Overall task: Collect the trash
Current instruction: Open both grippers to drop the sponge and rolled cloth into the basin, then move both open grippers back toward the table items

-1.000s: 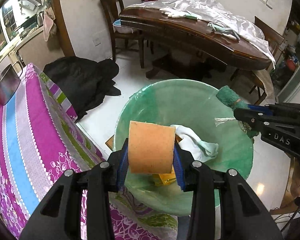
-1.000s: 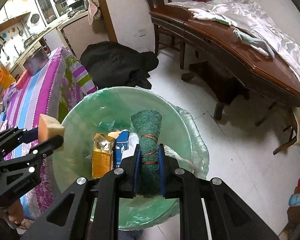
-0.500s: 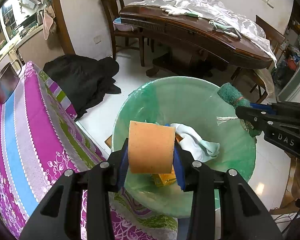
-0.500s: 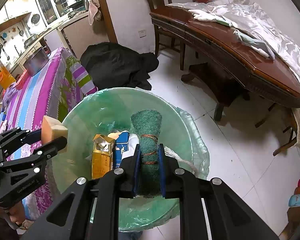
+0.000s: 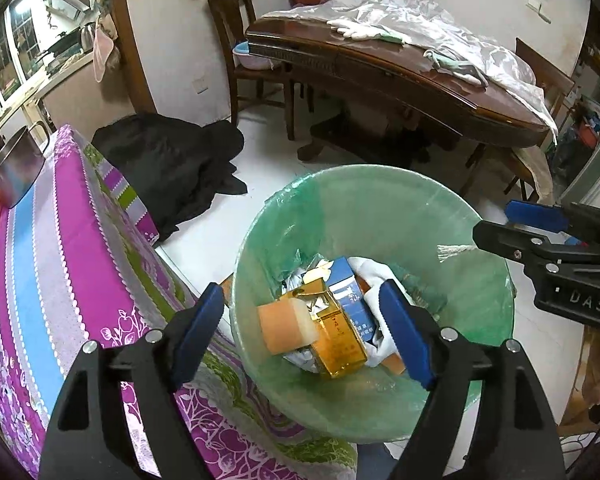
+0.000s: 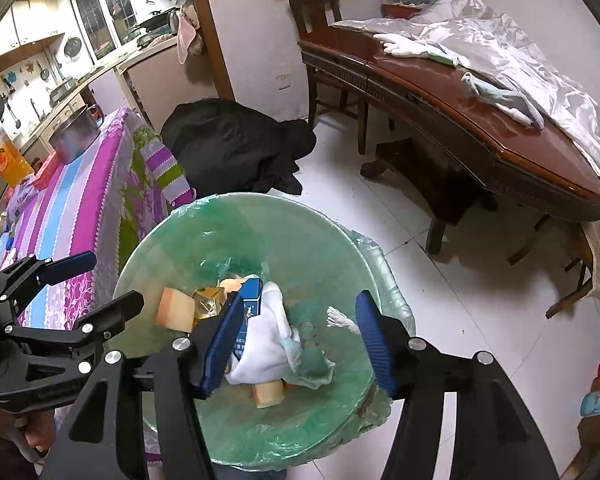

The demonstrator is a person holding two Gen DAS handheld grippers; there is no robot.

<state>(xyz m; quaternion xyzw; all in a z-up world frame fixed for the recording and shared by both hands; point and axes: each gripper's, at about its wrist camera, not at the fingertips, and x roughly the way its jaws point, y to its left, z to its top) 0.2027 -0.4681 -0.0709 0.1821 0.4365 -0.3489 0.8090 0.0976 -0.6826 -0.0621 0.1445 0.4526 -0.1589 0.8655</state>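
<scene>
Above the green-lined trash bin (image 5: 380,208) we hold both grippers, and both point down into it. Our left gripper (image 5: 306,334) has its jaws opening, and we see nothing pinched between the blue pads (image 5: 198,330). The orange sponge (image 5: 284,330) lies below them, inside the bin, at the left side of the pile, leaning on the yellow carton (image 5: 338,350). Our right gripper (image 6: 300,344) has its jaws opening too, with no thing between its pads (image 6: 374,340). The green scrub roll (image 6: 312,356) rests in the bin under them, partly covered by a white cloth (image 6: 266,340), and a frayed white cord end (image 6: 340,316) lies near it.

Beside the carton we see a blue box (image 5: 350,292) with white print, standing tilted among the other trash. The bin's thin green liner is folded over the rim and wrinkled at the right side in the right wrist view.

To the left of the bin stands a table with a purple striped cloth (image 5: 60,260), and a metal pot (image 5: 14,172) sits on its far end. A black garment (image 5: 168,164) lies on the white floor behind the bin. Further back there is a dark wooden table (image 5: 400,76) with pale sheets on top.
</scene>
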